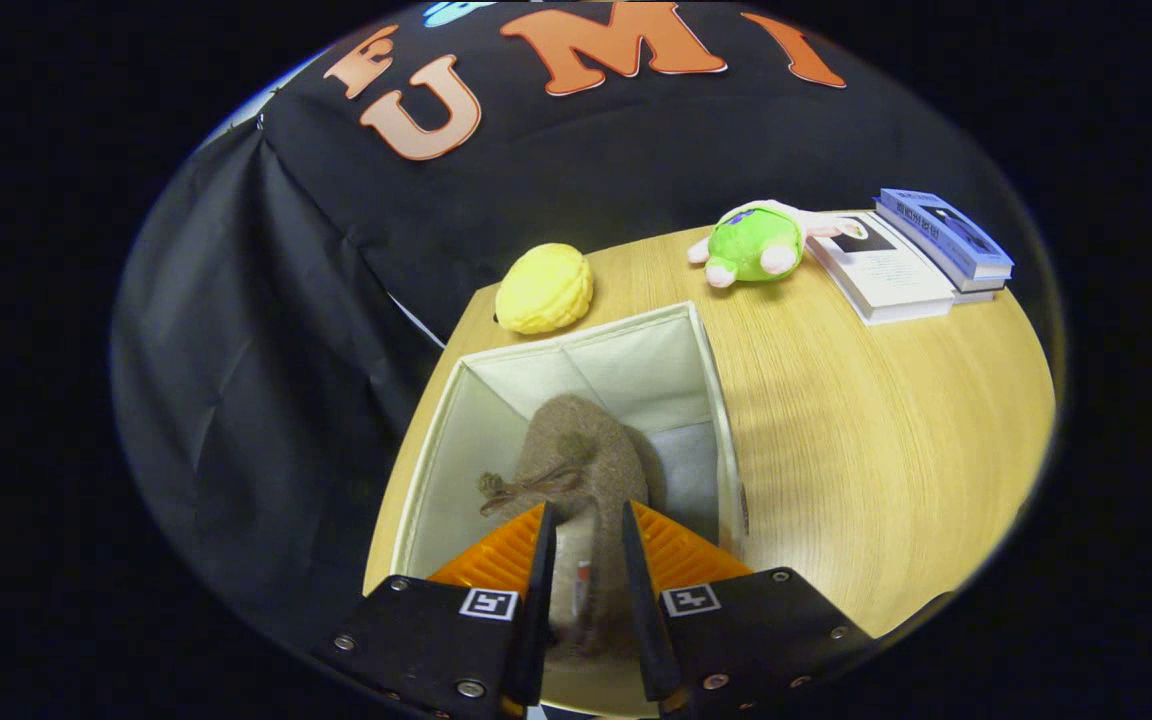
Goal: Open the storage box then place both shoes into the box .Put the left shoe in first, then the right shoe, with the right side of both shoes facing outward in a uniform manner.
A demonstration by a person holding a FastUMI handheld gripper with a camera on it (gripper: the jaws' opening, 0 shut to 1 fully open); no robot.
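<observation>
A cream fabric storage box stands open on the wooden table, straight under me. A brown fuzzy shoe with a small bow hangs inside the box opening, toe pointing away from me. My gripper is shut on the shoe's heel collar, both fingers pressing on it from either side. The shoe's heel part is hidden between the fingers. Grey box floor shows to the right of the shoe.
Beyond the box lie a yellow plush ball and a green plush toy. Stacked books sit at the table's far right. Bare wooden tabletop spreads right of the box. Black cloth wall hangs to the left.
</observation>
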